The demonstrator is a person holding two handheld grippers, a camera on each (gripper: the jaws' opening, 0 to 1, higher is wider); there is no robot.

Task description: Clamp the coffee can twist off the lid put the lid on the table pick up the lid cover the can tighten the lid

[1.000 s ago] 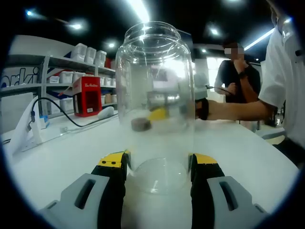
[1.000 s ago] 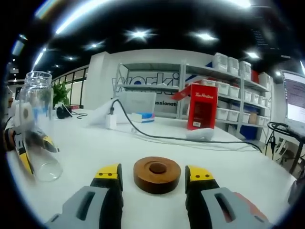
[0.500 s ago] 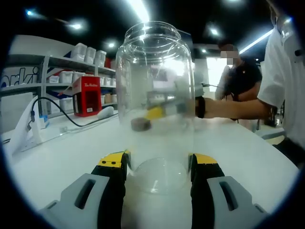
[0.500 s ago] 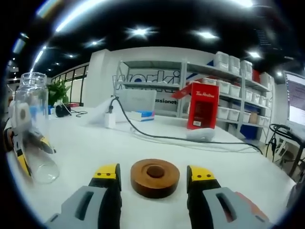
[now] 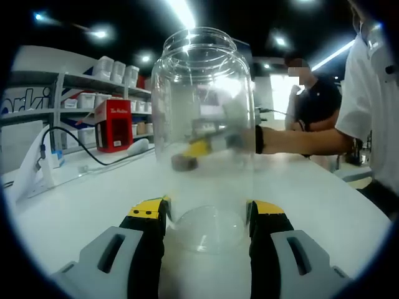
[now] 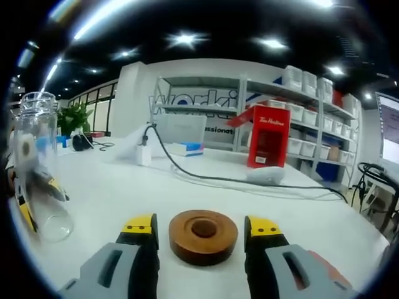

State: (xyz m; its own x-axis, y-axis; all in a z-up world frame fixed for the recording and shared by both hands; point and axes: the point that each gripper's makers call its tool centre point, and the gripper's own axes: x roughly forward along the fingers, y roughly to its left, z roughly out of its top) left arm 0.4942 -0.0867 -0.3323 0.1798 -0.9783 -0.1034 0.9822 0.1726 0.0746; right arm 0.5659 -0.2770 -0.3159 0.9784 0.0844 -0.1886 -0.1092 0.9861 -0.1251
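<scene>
A clear glass coffee can [image 5: 202,137] stands upright and lidless on the white table [image 5: 81,199]. My left gripper [image 5: 206,218] is shut on its base, one jaw on each side. The round brown wooden lid [image 6: 203,235] lies flat on the table, between the jaws of my right gripper [image 6: 202,225]. That gripper is open, with small gaps on both sides of the lid. In the right gripper view the can [image 6: 37,174] is at the far left with the left gripper [image 6: 25,208] at its base. Through the glass I see the lid [image 5: 182,162] and the right gripper [image 5: 201,148].
A red box [image 6: 268,137] stands on the table before shelves of white bins [image 6: 305,84]. A black cable [image 6: 206,179] runs across the table behind the lid. A person's white sleeve [image 5: 374,106] fills the right edge, and a person in dark clothes [image 5: 315,99] stands behind.
The right gripper has shifted slightly around the lid, which stays on the table. The person in dark clothes has moved a little. The can and the left gripper are unchanged.
</scene>
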